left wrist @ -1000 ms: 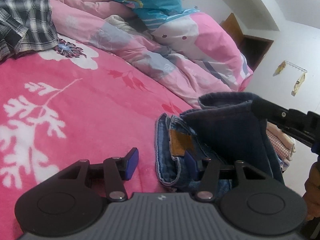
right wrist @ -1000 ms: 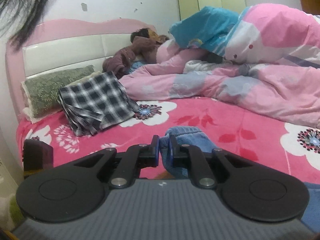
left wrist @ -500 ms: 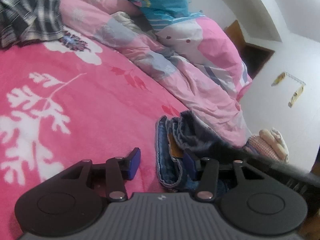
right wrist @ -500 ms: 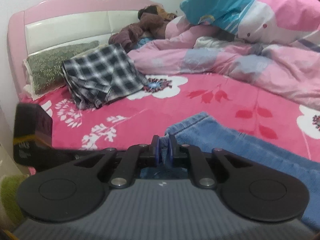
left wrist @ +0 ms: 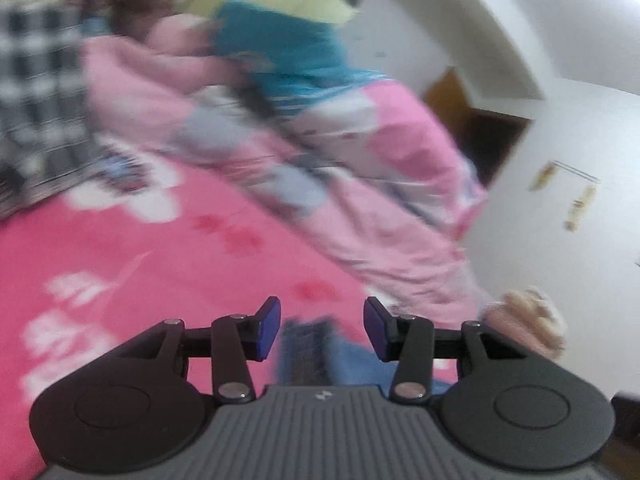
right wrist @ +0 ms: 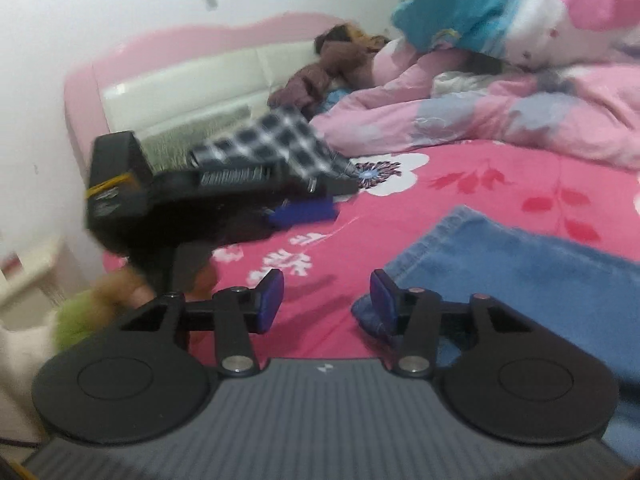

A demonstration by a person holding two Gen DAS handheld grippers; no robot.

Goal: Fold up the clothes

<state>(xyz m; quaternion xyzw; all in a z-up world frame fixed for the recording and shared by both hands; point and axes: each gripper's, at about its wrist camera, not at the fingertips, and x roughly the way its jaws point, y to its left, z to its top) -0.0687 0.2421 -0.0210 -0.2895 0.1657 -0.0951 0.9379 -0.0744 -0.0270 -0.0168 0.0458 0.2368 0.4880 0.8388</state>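
- Pink fleece bedspread with white and red flower print [right wrist: 460, 200]: the work surface, filling the lower part of both views; a rumpled pink-and-grey quilt [right wrist: 500, 120] is heaped along its far side.
- Blue denim jeans [right wrist: 520, 272]: lying flat on the bedspread, long axis running from just ahead of the right fingers away to the right edge of the right wrist view. In the left wrist view only a blurred blue patch [left wrist: 316, 352] shows, low between the fingers.
- Black-and-white checked garment [right wrist: 276, 140]: near the headboard, well apart from the jeans (its turn looks yet to come).
- Left gripper [right wrist: 304, 210]: seen across the bed from the right wrist view, left of the jeans and apart from them; fingers spread, nothing pinched.
- Right gripper [right wrist: 326, 300]: jaws opening, only bedspread between them. The bunched denim edge [right wrist: 368, 316] sits at the right-hand pad, whether touching I cannot tell, so this gripper is the nearer for the next grasp.
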